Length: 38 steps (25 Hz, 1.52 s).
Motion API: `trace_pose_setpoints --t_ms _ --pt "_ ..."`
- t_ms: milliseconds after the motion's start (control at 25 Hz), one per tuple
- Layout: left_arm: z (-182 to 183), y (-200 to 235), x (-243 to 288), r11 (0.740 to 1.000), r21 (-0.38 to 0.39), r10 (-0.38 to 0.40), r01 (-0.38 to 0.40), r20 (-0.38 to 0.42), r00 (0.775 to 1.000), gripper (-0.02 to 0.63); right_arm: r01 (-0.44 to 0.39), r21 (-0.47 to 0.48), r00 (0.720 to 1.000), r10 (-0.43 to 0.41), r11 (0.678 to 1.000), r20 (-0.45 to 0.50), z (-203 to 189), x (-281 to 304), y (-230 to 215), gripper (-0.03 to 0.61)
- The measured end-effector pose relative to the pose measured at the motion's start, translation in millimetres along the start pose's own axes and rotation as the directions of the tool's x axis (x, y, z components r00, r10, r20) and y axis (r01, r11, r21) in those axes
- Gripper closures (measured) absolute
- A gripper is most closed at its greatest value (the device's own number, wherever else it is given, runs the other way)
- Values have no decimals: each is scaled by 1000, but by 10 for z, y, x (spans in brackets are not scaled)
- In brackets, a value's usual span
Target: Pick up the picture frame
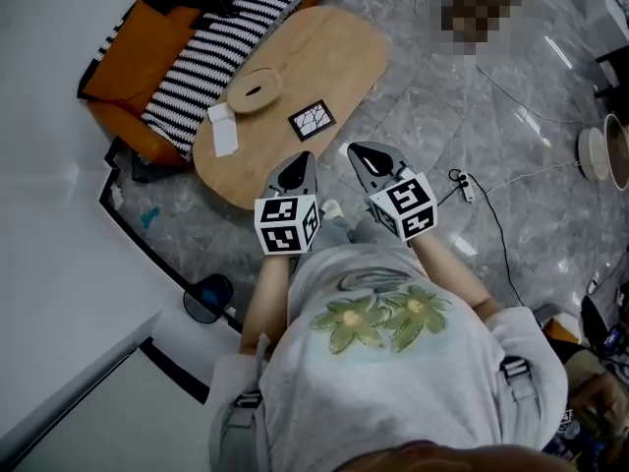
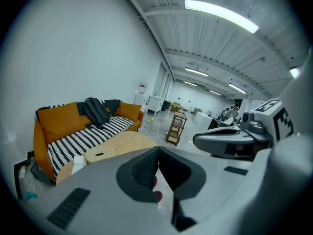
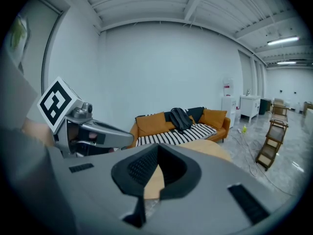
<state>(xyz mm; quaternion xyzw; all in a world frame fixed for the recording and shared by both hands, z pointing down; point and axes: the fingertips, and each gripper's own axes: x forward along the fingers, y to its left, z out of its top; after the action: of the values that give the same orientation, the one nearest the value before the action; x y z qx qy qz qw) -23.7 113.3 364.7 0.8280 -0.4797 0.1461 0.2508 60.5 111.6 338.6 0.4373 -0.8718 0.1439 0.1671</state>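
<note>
A small black picture frame (image 1: 312,119) with a white cracked pattern lies flat on the oval wooden table (image 1: 334,57), near its middle. My left gripper (image 1: 298,163) is shut and empty, its tip over the table's near edge, short of the frame. My right gripper (image 1: 365,154) is shut and empty too, just to the right, over the floor beside the table. In the left gripper view the jaws (image 2: 157,153) meet with nothing between them, and the right gripper (image 2: 230,142) shows alongside. The right gripper view shows closed jaws (image 3: 156,153) and the left gripper (image 3: 93,131).
A round wooden lid (image 1: 255,89) and a white box (image 1: 222,129) sit on the table's left part. An orange sofa (image 1: 167,42) with a striped cover stands behind it. Cables and a power strip (image 1: 462,185) lie on the grey floor at right. A wooden cart (image 2: 177,128) stands farther off.
</note>
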Motion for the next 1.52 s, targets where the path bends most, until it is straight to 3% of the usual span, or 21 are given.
trace_pose_setpoints --t_ms 600,1240,1520 --pt "-109 278 355 997 -62 42 -46 -59 997 597 -34 36 996 37 999 -79 -202 370 -247 572" --pt "154 731 934 982 -128 129 -139 -86 988 595 -87 38 980 92 995 -176 -178 1070 -813 569" --pt "-10 926 1180 974 -162 138 -159 -136 981 586 -101 61 965 113 993 -236 -321 1377 -944 525"
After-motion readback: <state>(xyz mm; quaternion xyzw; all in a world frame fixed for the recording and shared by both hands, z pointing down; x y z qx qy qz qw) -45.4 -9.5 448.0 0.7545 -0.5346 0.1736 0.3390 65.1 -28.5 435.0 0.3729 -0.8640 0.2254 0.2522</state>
